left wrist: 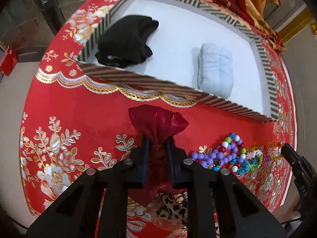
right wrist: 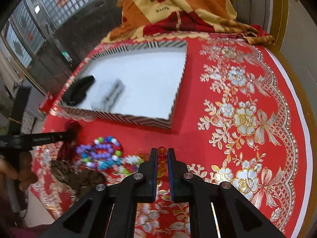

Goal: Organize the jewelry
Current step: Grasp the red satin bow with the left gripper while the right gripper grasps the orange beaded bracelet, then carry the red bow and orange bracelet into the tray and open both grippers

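My left gripper (left wrist: 157, 138) is shut on the neck of a shiny dark red pouch (left wrist: 158, 121), held just in front of the striped tray (left wrist: 138, 79). The tray has a white floor with a black pouch (left wrist: 126, 41) and a pale blue pouch (left wrist: 216, 69) in it. A pile of coloured bead jewelry (left wrist: 223, 154) lies on the cloth to the right of the pouch. My right gripper (right wrist: 162, 150) is shut on an amber bead bracelet (right wrist: 161, 158), beside the bead pile (right wrist: 103, 154). The tray (right wrist: 138, 119) lies ahead and to the left.
The round table is covered by a red cloth with gold and white flowers (right wrist: 243, 119). A leopard-print pouch (left wrist: 172, 208) lies under my left gripper. A folded orange and red blanket (right wrist: 178, 10) sits behind the tray. The other gripper shows at the left edge (right wrist: 39, 138).
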Demonstrator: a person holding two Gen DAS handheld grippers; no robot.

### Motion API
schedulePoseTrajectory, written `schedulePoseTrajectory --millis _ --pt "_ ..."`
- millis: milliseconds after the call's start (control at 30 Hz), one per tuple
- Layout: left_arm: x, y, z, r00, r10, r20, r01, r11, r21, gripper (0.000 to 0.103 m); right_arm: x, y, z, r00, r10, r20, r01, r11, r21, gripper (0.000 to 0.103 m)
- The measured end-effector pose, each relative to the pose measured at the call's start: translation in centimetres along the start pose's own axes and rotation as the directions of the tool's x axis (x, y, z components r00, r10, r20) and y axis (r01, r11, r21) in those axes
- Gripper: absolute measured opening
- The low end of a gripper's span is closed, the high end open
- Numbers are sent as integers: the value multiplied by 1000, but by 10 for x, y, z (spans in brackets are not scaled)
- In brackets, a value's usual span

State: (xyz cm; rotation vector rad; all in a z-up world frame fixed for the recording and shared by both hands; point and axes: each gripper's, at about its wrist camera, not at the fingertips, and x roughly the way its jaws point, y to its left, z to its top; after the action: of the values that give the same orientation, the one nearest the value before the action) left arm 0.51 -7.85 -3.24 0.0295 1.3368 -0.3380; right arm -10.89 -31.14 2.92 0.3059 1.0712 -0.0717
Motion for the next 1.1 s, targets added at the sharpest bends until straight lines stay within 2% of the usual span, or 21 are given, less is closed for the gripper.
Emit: schedulePoseTrajectory --millis 367,600,833,1100 --pt "-49 11 7 995 -51 88 52 999 -13 15 -43 16 18 996 36 81 -34 999 -28 9" --pt "-71 8 19 990 -49 135 48 999 4 15 -64 27 37 990 44 133 -36 997 -61 9" --pt "-85 5 38 984 -24 177 18 999 38 15 -64 42 58 986 52 155 -38 995 -93 9" --pt "-82 -1 66 979 3 202 -18 997 72 15 -47 64 86 986 66 152 -47 991 -125 9"
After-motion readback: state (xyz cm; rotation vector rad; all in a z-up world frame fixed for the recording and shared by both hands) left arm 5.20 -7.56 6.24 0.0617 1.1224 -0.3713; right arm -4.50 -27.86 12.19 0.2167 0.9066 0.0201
